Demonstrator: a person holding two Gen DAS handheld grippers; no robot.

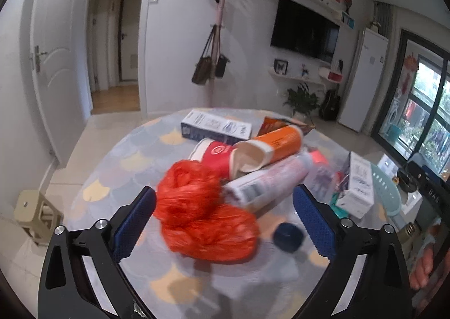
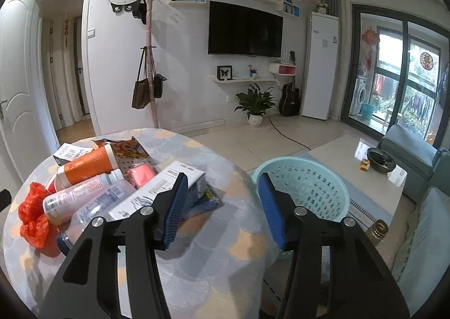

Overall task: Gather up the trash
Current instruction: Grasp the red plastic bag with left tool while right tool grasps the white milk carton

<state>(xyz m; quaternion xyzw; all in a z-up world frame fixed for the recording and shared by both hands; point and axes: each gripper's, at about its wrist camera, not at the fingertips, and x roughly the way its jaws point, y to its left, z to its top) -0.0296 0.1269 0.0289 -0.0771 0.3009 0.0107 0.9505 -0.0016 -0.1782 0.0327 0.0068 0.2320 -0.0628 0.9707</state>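
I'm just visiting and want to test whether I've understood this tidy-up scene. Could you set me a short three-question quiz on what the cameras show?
1. True or false: the left gripper is clamped on the red plastic bag.
2. Multiple choice: where is the teal basket? A) on top of the round table B) beside the table, lower down C) on the sofa
3. Fill in: the orange bottle is lying on its ____.

Key:
1. False. Its jaws are open, with the bag between and ahead of them.
2. B. The right gripper, also open, points towards it.
3. Side.
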